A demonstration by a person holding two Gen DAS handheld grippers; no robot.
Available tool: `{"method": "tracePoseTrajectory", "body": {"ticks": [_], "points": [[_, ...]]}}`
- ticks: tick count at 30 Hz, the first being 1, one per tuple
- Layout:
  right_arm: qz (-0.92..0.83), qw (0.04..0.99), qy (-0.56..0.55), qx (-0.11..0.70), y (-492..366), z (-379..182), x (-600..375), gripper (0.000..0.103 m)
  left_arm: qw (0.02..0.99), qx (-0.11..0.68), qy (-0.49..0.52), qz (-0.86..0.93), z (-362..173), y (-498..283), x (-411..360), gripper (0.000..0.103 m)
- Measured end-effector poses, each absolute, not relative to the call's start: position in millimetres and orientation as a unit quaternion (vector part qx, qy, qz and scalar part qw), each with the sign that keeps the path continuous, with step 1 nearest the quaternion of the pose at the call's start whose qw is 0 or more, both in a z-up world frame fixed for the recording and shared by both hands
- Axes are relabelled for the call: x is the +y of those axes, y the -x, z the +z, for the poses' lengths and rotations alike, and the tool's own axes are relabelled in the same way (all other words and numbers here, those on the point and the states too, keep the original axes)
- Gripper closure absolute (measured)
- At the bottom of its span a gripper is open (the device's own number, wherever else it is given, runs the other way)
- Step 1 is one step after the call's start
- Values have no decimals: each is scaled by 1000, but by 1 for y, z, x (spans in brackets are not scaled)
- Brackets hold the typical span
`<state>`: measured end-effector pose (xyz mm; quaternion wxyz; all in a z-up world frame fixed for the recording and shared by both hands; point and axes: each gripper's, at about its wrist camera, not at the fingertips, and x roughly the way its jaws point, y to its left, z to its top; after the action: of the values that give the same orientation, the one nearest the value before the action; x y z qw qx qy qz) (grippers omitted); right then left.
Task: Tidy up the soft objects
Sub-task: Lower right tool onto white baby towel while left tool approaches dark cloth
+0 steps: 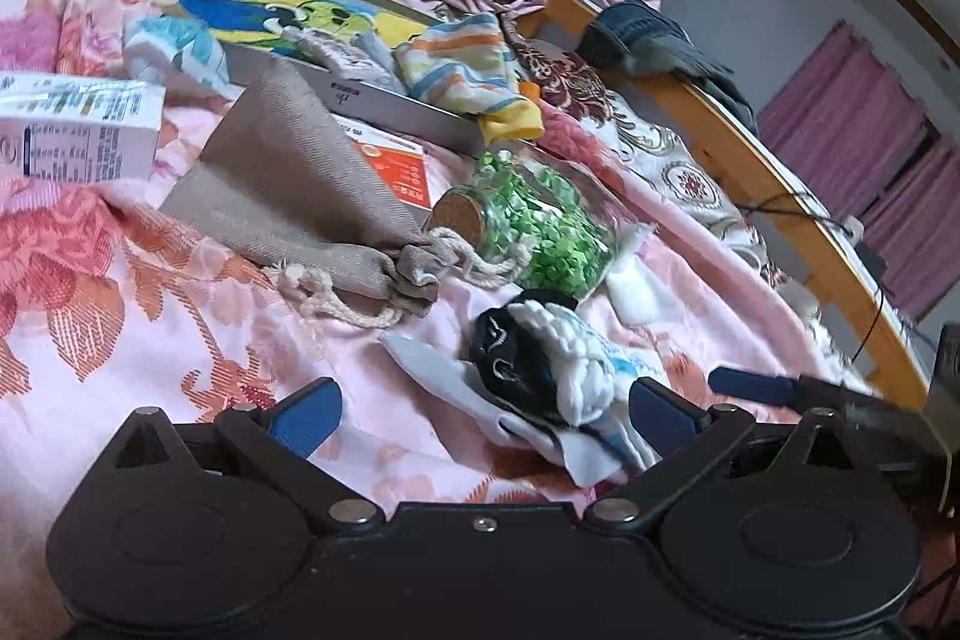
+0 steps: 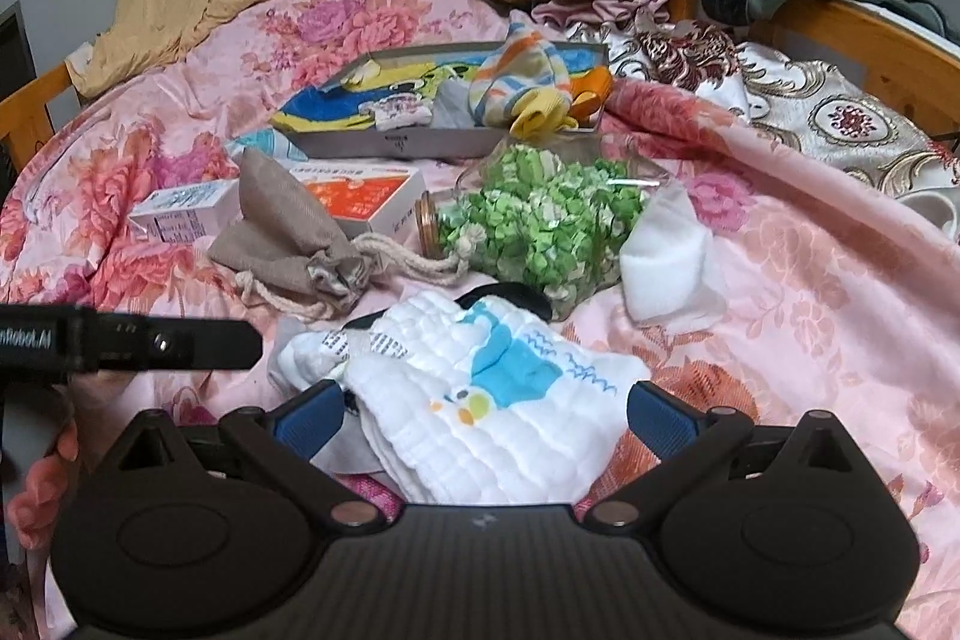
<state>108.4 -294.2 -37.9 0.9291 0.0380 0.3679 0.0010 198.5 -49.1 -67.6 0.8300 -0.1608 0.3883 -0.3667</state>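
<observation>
The cloth [image 2: 480, 400] lies between the spread right gripper [image 2: 485, 415] fingers, long axis crosswise. Left gripper [image 1: 480, 415] spread, empty.

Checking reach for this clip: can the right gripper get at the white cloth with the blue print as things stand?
Probably yes. The right gripper has its jaws open on either side of the white cloth, nothing lying over it.

Bed [image 2: 810, 280] with pink floral cover; wooden rail along its right edge. Lying on cover, mid-bed: grey tray [image 2: 420, 142] holding socks; two cartons [image 2: 174, 214] beside a tan drawstring pouch [image 2: 282, 238]; corked jar [image 2: 540, 220] of green bits on its side, touching the pouch cord. Near edge: white cloth [image 2: 480, 400] with blue print. White sock [image 2: 666, 256] just right of jar.
</observation>
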Motion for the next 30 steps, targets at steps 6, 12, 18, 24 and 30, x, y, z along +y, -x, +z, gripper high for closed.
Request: {"method": "tracePoseTrajectory", "body": {"ticks": [6, 12, 18, 24, 30], "points": [[4, 922, -41, 384, -113, -43, -293, 1, 814, 405, 199, -366, -76, -209, -47, 14], [7, 918, -55, 392, -116, -45, -295, 1, 793, 405, 213, -403, -77, -212, -49, 24], [-2, 913, -70, 401, -119, -47, -299, 1, 789, 419, 228, -387, -88, -216, -49, 33], [-7, 903, -118, 412, -123, -53, -308, 1, 784, 430, 258, -367, -95, -223, -41, 47], [9, 900, -167, 403, -124, -56, -313, 2, 780, 438, 277, -349, -103, -225, -35, 59]]}}
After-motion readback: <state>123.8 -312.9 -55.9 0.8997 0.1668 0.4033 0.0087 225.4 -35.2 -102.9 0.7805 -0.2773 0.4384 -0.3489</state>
